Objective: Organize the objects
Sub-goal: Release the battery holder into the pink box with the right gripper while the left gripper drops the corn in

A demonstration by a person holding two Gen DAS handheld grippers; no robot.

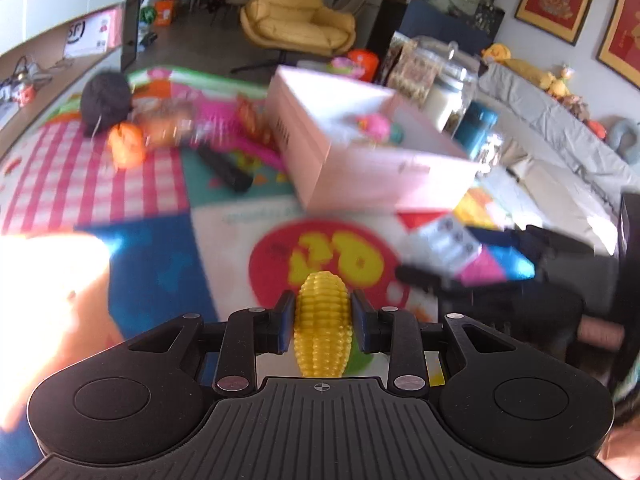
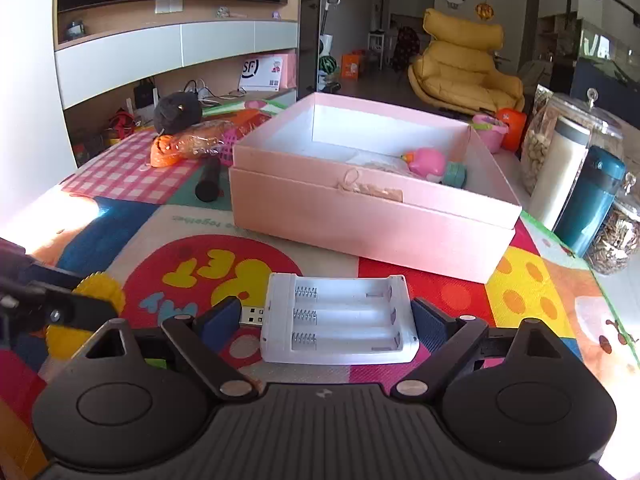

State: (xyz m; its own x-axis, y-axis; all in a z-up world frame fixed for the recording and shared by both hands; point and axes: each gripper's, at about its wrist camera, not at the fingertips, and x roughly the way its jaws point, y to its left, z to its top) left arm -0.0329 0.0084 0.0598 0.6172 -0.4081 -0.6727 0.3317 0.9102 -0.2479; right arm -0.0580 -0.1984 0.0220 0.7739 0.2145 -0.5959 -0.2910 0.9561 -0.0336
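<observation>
Playmat (image 2: 532, 280) | one pink box (image 2: 360, 224) | left hand-held gripper (image 1: 322, 316) clamps one toy corn (image 1: 323, 320) | right hand-held gripper (image 2: 320, 320) apart around one battery charger (image 2: 340, 328)

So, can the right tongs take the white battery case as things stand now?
Probably yes. The right tongs stand open around the battery case, their pads clear of both its ends, and nothing lies between.

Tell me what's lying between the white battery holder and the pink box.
Nothing lies there. In the right wrist view, only bare patterned play mat separates the battery holder from the pink box.
</observation>
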